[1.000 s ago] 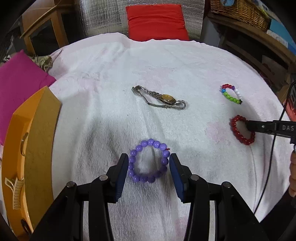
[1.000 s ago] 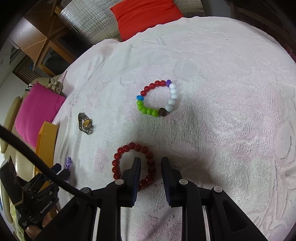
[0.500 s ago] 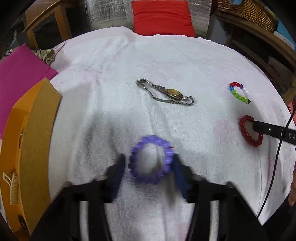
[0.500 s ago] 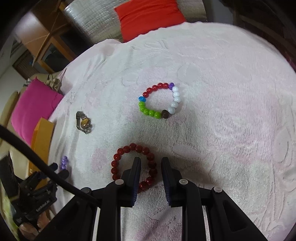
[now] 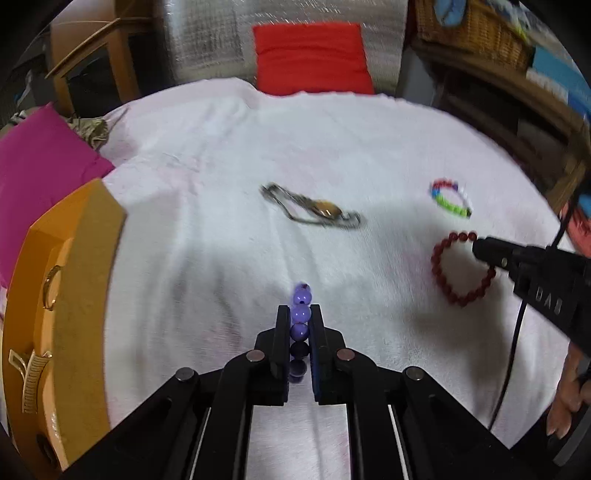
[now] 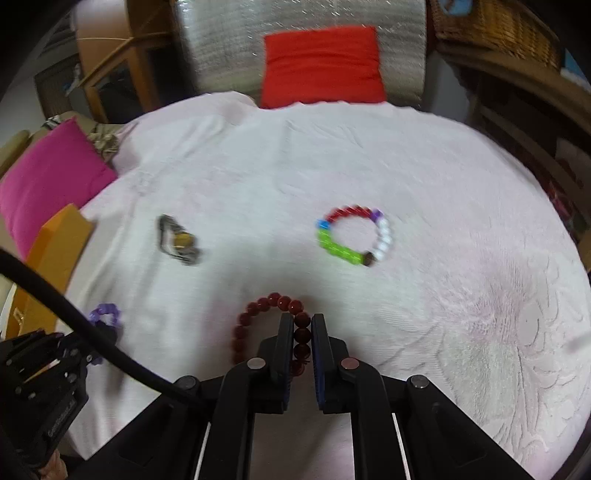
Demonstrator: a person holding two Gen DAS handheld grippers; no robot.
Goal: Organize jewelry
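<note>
My left gripper [image 5: 299, 314] is shut on the purple bead bracelet [image 5: 301, 314], squeezed flat and lifted off the white towel [image 5: 221, 184]. My right gripper [image 6: 299, 325] is shut on one side of the dark red bead bracelet [image 6: 258, 310], whose loop hangs out to the left. The red bracelet also shows in the left wrist view [image 5: 447, 258], and the purple one in the right wrist view [image 6: 105, 314]. A metal wristwatch [image 5: 314, 210] and a multicoloured bead bracelet [image 6: 351, 236] lie on the towel.
An orange jewelry box [image 5: 62, 295] with gold pieces stands at the left edge. A pink cushion [image 5: 40, 158] lies behind it, a red cushion [image 5: 310, 59] at the back. A wicker basket [image 5: 476, 33] sits on a shelf at the right.
My left gripper closed on the purple bracelet and raised it. My right gripper closed on the red bracelet and lifted it. Both views tilted up.
</note>
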